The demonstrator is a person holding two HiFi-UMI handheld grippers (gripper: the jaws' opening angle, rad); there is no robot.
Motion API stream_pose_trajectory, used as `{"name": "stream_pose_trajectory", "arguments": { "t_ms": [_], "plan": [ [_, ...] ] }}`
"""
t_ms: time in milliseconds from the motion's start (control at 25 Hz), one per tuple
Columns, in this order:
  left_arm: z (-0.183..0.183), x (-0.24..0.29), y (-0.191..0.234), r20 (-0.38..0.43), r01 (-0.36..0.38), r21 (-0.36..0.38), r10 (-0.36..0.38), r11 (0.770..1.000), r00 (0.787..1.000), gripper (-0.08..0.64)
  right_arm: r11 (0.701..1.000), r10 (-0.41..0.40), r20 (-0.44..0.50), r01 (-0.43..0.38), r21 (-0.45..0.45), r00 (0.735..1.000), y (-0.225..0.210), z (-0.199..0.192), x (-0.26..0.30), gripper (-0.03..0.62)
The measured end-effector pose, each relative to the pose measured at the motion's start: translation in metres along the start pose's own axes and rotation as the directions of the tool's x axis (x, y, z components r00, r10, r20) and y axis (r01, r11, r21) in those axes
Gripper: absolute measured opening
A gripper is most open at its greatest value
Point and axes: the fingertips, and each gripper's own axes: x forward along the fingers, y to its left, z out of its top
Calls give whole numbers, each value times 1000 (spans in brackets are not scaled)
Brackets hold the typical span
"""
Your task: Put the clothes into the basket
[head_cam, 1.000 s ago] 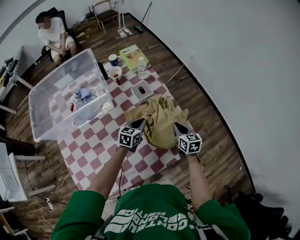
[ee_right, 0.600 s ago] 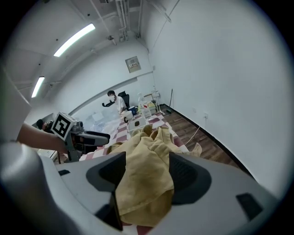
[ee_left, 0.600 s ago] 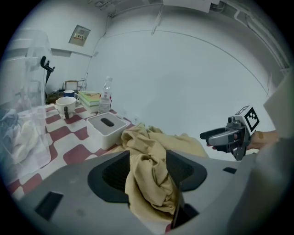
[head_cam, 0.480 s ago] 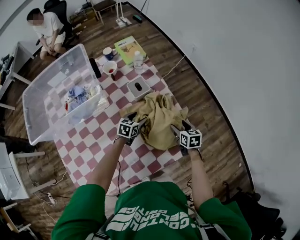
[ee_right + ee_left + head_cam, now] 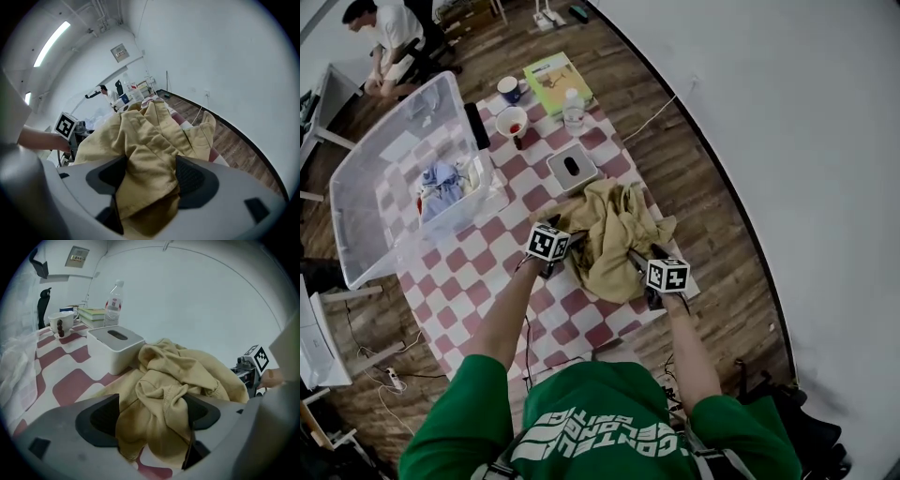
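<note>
Pickup stage, as far as I can judge: the tan garment isn't in the basket yet.

Head view: the tan garment (image 5: 614,234) sits bunched on the checked table (image 5: 487,291), near the edge by the wall. The left gripper (image 5: 569,246) is at its left side and the right gripper (image 5: 636,260) is at its near right corner. The clear basket (image 5: 366,202) is well apart, at the table's far left, with some bluish clothes (image 5: 441,183) in it.

Left gripper view: the jaws are opening. A fold of the garment lies between them, but the pads aren't pinching it. The white box (image 5: 115,345) stands just behind the heap.

Right gripper view: same deal. The jaws are opening with cloth filling the gap, nothing clamped.

My guess at the next move: close both on a thick bunch, lift clear of the white box, and carry it left over the basket rim.

Hard to tell: how much fabric each jaw would really catch, and whether a loose end hangs off the table edge. Neither gripper view shows the basket clearly.
</note>
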Motion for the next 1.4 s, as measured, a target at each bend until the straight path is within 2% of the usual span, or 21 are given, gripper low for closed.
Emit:
{"name": "stream_pose_trajectory", "arguments": {
  "t_ms": [200,400,520,760,920,1040,1400],
  "plan": [
    [-6,13,2,-47,49,-59,-52,997,998,402,1000,25,-11,-24,7,1000,1,-2,17,319],
    [-7,15,-2,-63,59,-83,-64,995,996,399,997,72,-40,-71,24,997,0,-3,23,319],
    [-8,17,-4,-69,68,-93,-75,993,995,396,997,73,-53,-72,28,996,0,-3,25,319],
    [-12,20,-17,-51,102,-153,-111,983,993,315,998,65,-53,-63,27,996,2,-5,26,319],
    [-9,20,-29,-9,126,-261,-133,957,991,230,997,72,-53,-70,30,996,5,-4,27,318],
    [-10,21,-34,29,115,-349,-112,930,993,204,996,88,-62,-85,39,994,9,-6,28,308],
    [-6,13,-48,64,105,-415,-86,904,994,166,981,188,-51,-185,61,981,29,-7,27,232]
  ]
}}
